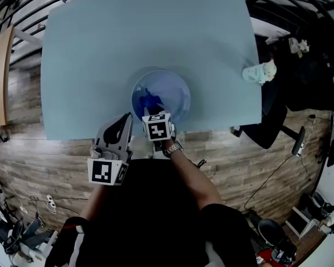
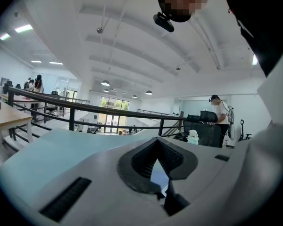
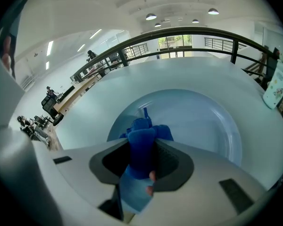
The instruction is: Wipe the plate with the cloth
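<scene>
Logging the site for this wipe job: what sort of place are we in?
Probably an open-plan office or lab: a black railing runs behind the pale blue table, desks with people stand beyond it, and an office chair sits nearby.

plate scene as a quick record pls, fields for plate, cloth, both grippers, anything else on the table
plate: pale blue plate, near the front edge of the light blue table
cloth: dark blue cloth, bunched, lying over the plate's near left part
right gripper: right gripper shut on the cloth, above the plate
left gripper: left gripper shut, empty, by the table's front edge, left of the plate
other: small pale soft toy at the table's right edge
</scene>
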A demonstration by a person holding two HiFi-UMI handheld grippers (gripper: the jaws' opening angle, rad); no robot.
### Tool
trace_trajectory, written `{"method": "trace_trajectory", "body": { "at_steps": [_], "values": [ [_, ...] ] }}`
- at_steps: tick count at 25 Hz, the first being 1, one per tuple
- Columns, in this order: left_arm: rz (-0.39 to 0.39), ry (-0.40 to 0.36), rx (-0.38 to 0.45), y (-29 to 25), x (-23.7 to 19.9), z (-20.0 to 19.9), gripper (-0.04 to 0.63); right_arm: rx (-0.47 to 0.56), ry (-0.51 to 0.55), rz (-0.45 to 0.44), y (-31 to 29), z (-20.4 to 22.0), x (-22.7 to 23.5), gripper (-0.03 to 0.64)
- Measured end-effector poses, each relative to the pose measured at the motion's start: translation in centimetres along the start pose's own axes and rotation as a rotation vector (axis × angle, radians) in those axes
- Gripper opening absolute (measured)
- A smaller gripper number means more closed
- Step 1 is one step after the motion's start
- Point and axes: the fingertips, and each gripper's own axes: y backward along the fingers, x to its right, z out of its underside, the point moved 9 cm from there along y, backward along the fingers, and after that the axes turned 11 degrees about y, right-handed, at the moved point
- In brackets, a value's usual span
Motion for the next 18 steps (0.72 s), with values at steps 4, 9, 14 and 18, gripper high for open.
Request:
{"method": "trace_trajectory", "body": {
  "at_steps": [4,9,14,18],
  "values": [
    [0.008,0.005,0.008,0.0,0.1,0.1,0.0,-0.004,0.01,-0.014,-0.9,0.5,-0.2,0.118],
    [0.003,-0.004,-0.002,-0.1,-0.2,0.2,0.002,-0.015,0.002,-0.009,-1.2,0.7,0.2,0.118],
    [0.009,0.0,-0.008,-0.5,0.0,0.3,0.0,-0.029,-0.012,0.014,-0.5,0.8,1.3,0.118],
    [0.017,-0.012,-0.007,-0.6,0.1,0.4,0.0,-0.032,-0.029,0.028,-0.2,1.1,2.2,0.118]
  ]
}}
